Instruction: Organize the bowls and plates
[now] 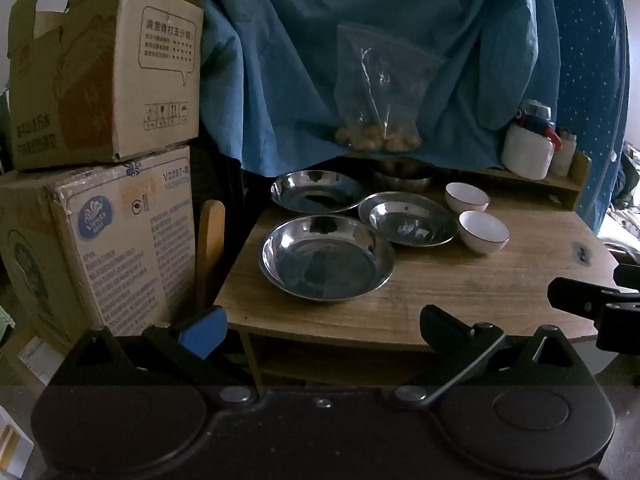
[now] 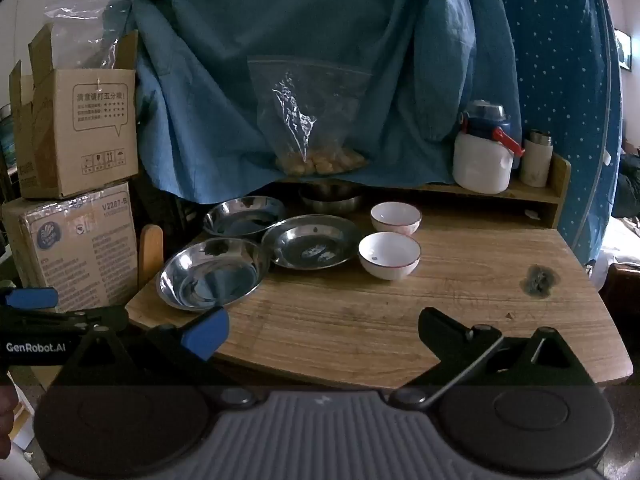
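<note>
Both grippers, left gripper and right gripper, hover at the near edge of the wooden surface with jaws spread wide, holding nothing. Beyond them, on the left, three shiny steel plates sit clustered, rims touching or overlapping. Two white ceramic bowls stand just right of them, one behind the other. Stacked cardboard boxes rise at far left.
</note>
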`<state>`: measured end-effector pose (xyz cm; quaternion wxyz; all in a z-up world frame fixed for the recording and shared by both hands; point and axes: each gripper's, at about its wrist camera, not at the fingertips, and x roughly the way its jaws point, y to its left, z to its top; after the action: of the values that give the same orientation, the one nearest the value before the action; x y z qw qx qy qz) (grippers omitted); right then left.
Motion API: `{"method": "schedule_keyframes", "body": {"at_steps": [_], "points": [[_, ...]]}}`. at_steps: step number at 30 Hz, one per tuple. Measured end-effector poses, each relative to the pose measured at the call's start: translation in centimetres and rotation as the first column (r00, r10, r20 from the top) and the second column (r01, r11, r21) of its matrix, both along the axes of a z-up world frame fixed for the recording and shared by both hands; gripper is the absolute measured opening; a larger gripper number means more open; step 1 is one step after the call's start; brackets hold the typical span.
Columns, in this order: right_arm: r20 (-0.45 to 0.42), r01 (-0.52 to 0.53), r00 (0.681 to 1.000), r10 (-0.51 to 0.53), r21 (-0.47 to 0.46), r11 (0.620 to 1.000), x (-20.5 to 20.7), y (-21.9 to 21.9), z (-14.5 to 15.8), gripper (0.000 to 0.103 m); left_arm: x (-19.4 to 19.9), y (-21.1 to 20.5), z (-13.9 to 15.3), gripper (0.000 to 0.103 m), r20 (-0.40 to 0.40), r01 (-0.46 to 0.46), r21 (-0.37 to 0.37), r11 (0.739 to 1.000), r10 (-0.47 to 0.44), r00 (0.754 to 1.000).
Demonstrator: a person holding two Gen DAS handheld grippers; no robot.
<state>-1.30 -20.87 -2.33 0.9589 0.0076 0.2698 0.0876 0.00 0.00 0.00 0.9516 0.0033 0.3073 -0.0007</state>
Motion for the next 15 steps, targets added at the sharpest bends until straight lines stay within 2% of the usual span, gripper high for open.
{"method": "schedule_keyframes", "body": {"at_steps": [15], "points": [[-0.003,0.001,1.0,-0.001,-0.003,1.0,-0.03,-0.09,0.04,0.103,-0.06,-0.13,-0.22,0.102,-0.008,0.005,-0.003,1.0,-0.005,1.0]]}}
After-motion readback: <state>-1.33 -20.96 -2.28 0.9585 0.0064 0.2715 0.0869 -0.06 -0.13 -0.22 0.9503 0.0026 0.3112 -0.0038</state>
